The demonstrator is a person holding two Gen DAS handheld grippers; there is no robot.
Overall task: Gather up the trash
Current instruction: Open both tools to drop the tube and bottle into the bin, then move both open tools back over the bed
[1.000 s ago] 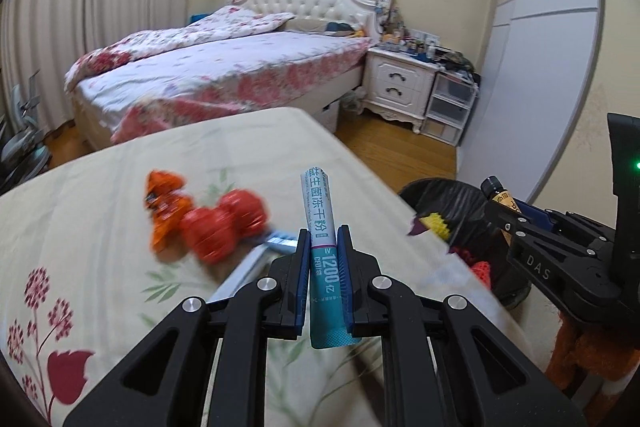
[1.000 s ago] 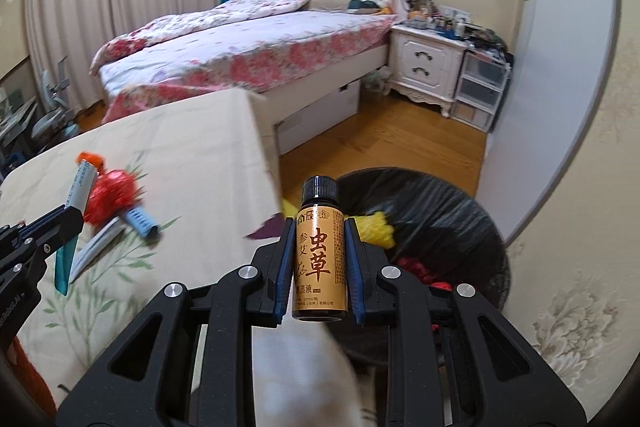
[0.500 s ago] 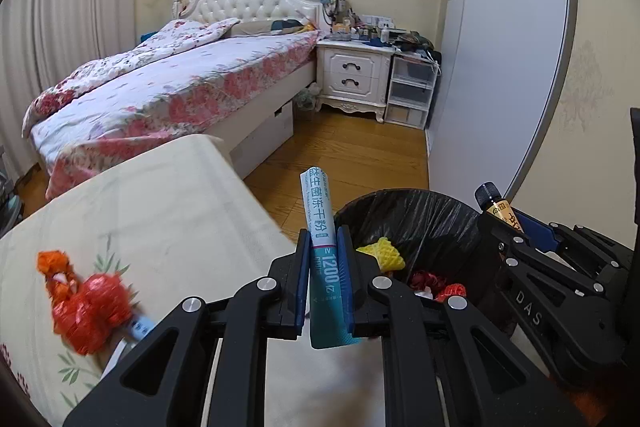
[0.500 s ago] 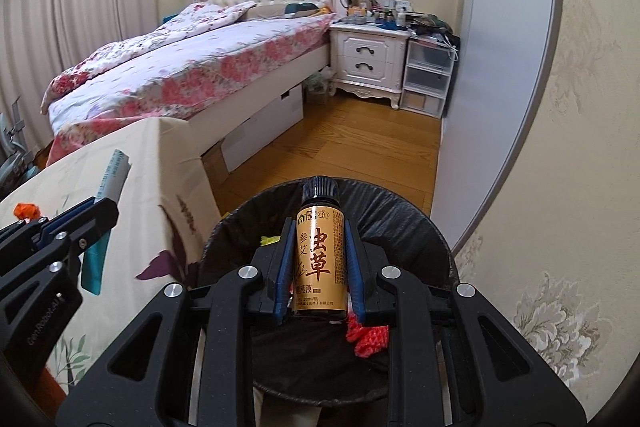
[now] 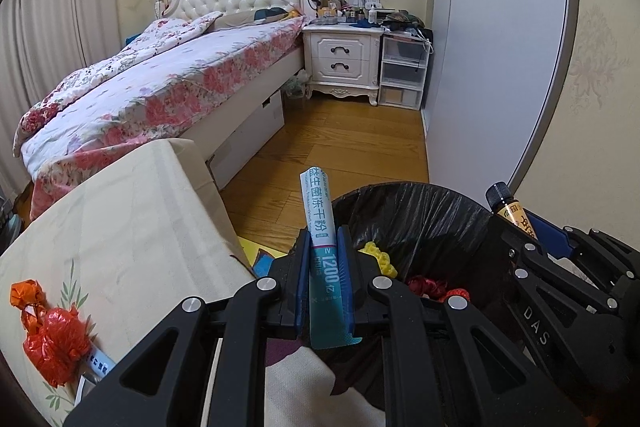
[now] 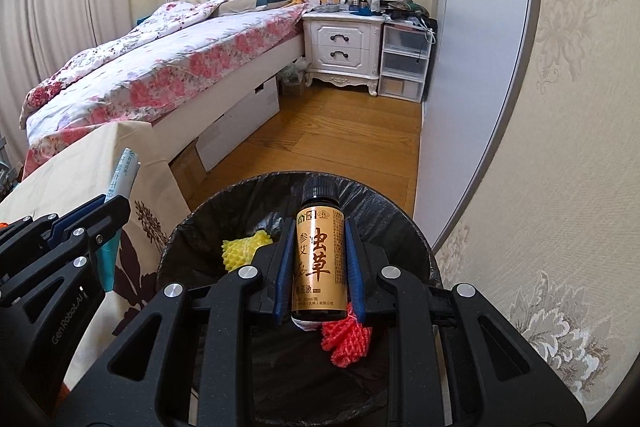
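My left gripper (image 5: 324,239) is shut on a teal-and-white sachet (image 5: 320,219) that stands upright between its blue pads, over the near-left rim of a black-lined trash bin (image 5: 404,211). My right gripper (image 6: 320,227) is shut on a small brown bottle with a gold label (image 6: 319,251), held right above the open trash bin (image 6: 248,195). Yellow foam net (image 6: 244,247) and red foam net (image 6: 346,341) lie inside the bin. In the left wrist view the bottle (image 5: 510,207) pokes up at the right.
A cloth-covered table (image 5: 132,227) sits left of the bin, with an orange-red plastic wrapper (image 5: 52,331) and a small blue-white packet (image 5: 98,365) on it. Beyond are a wooden floor (image 5: 352,147), a floral bed (image 5: 160,87), a white nightstand (image 5: 340,59) and a grey wardrobe (image 5: 492,39).
Both grippers have swung right, from over the table to the trash bin, still holding the sachet and the bottle. The bin now lies directly under the right gripper.
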